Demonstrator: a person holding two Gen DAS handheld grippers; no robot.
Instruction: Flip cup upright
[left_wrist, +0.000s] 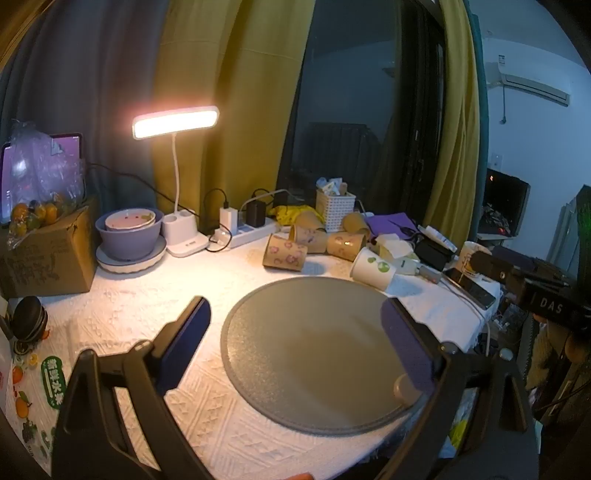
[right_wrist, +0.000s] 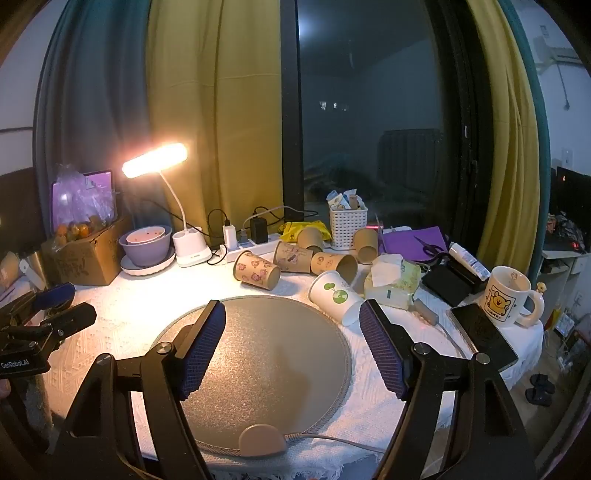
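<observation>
Both grippers hover over the round grey mat (right_wrist: 258, 354) with fingers spread wide, nothing between them: left gripper (left_wrist: 295, 325), right gripper (right_wrist: 291, 332). White paper cup (right_wrist: 334, 297) with green print lies on its side at the mat's far edge, mouth toward the camera. Behind it, several brown paper cups (right_wrist: 256, 269) lie tipped over in a cluster. White slotted basket (right_wrist: 347, 223) holds small packets. Purple bowl (right_wrist: 146, 245) holds a smaller bowl and sits on a plate. Cartoon mug (right_wrist: 508, 295) stands upright, interior looks empty. Cardboard box (right_wrist: 86, 256) carries bagged oranges.
</observation>
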